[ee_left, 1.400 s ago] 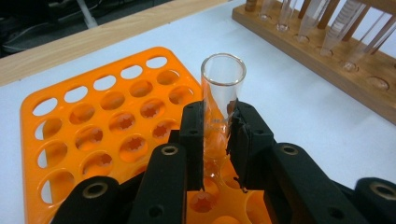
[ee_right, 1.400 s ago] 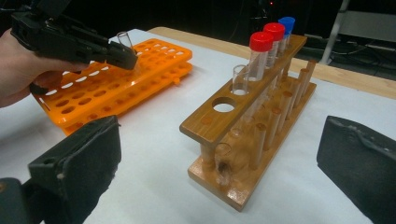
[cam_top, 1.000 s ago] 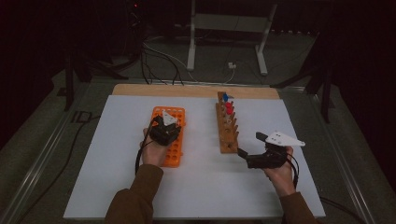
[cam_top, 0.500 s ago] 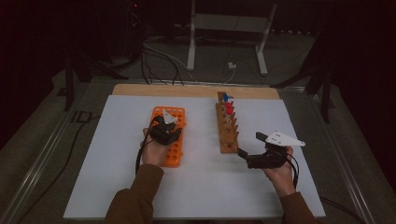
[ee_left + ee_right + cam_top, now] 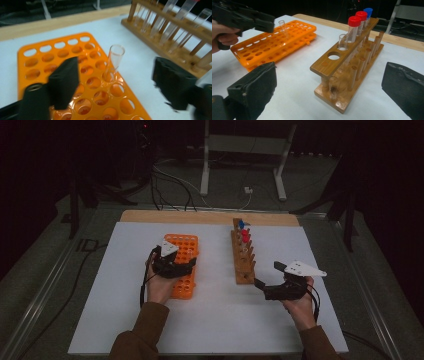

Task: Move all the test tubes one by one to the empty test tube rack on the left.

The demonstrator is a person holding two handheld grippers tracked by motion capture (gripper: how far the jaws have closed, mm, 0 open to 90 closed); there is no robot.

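Nothing much has shifted since the earlier frames: both hands sit where they were, the left over the orange rack, the right near the wooden one. An empty clear tube (image 5: 113, 62) stands tilted in a hole of the orange rack (image 5: 62, 75), near that rack's right edge in the left gripper view. The left gripper (image 5: 117, 82) hangs above it with its jaws spread wide, the tube between them and touched by neither. That rack lies flat on the white table (image 5: 215, 320). Well to its right stands the wooden rack (image 5: 352, 62), holding a bare clear tube (image 5: 342, 42) near its front, two red-capped tubes (image 5: 354, 26) behind, and a blue-capped tube (image 5: 368, 12) at the far end. The right gripper (image 5: 329, 85) faces the wooden rack's near end, jaws wide apart and holding nothing.
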